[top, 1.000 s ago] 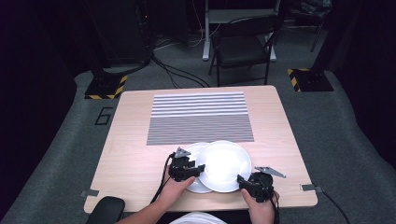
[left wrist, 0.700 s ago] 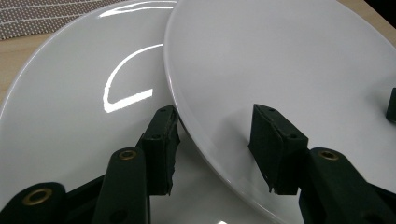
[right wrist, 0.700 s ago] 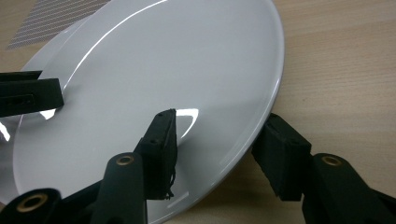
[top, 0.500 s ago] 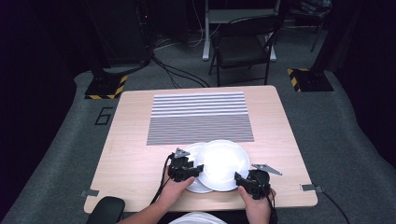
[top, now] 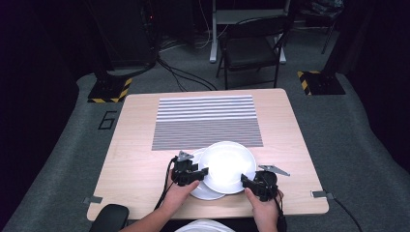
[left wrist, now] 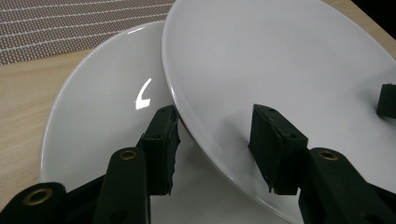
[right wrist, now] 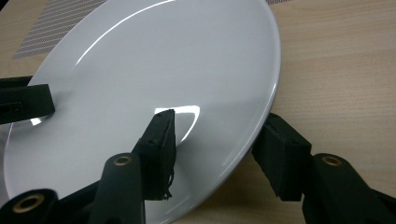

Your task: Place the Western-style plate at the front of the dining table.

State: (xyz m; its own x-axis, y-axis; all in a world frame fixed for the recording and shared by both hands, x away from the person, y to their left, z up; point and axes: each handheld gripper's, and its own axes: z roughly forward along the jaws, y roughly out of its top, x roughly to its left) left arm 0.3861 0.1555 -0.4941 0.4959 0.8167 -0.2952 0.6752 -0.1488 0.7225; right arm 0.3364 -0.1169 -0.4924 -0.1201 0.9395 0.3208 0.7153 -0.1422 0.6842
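A round, glossy white ceramic upper plate (top: 227, 166) is held at opposite edges over a second white plate (top: 205, 189) on the pale wooden desk (top: 135, 159). The left gripper (left wrist: 215, 149) has its fingers (left wrist: 161, 149) set astride the upper plate's rim, one beneath, one above. The right gripper (right wrist: 219, 154) likewise straddles the rim, its fingers (right wrist: 159, 149) apart and not pressing it.

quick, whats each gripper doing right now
left gripper: jaws straddle the rim of the upper plate; cannot tell if they pinch it.
right gripper: same, at that plate's opposite rim.
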